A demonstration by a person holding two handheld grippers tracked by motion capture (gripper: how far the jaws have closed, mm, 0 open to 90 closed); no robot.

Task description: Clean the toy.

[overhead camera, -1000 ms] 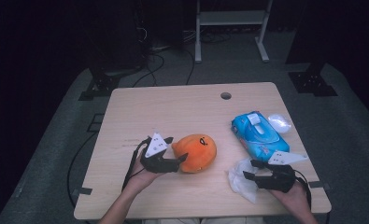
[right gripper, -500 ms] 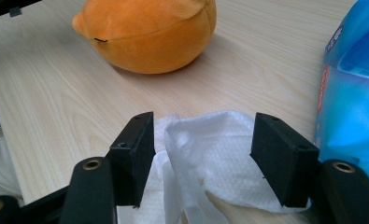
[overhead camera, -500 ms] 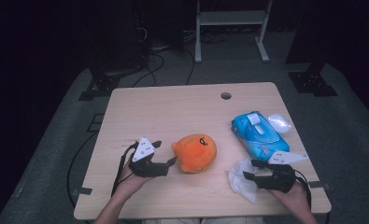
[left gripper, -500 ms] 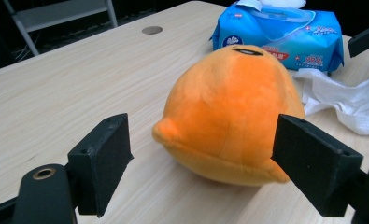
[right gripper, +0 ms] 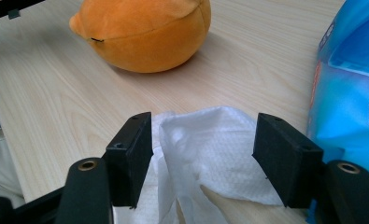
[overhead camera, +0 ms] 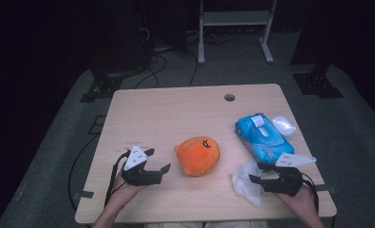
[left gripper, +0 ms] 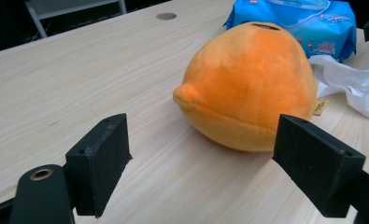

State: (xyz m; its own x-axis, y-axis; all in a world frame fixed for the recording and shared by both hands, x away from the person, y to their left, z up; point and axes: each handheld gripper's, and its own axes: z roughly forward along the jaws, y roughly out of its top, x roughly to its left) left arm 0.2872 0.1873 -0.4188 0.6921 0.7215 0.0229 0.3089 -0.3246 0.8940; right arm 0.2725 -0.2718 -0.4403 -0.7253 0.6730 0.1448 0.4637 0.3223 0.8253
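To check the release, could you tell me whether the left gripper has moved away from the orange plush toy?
Yes: the left gripper has drawn back leftward from the orange plush toy, jaws just opening, empty.

The wipes pack (right gripper: 350, 102) is cut off by the right edge.

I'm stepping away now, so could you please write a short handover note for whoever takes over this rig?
Left gripper: open, jaws just widened, nothing between them, beside the orange plush toy.
Right gripper: open, jaws just widened, white wipe between them, pads off it.
Blue wipes pack lies behind the wipe.
Done: one wipe out on the table.
Left: probably gripping the wipe and toy.
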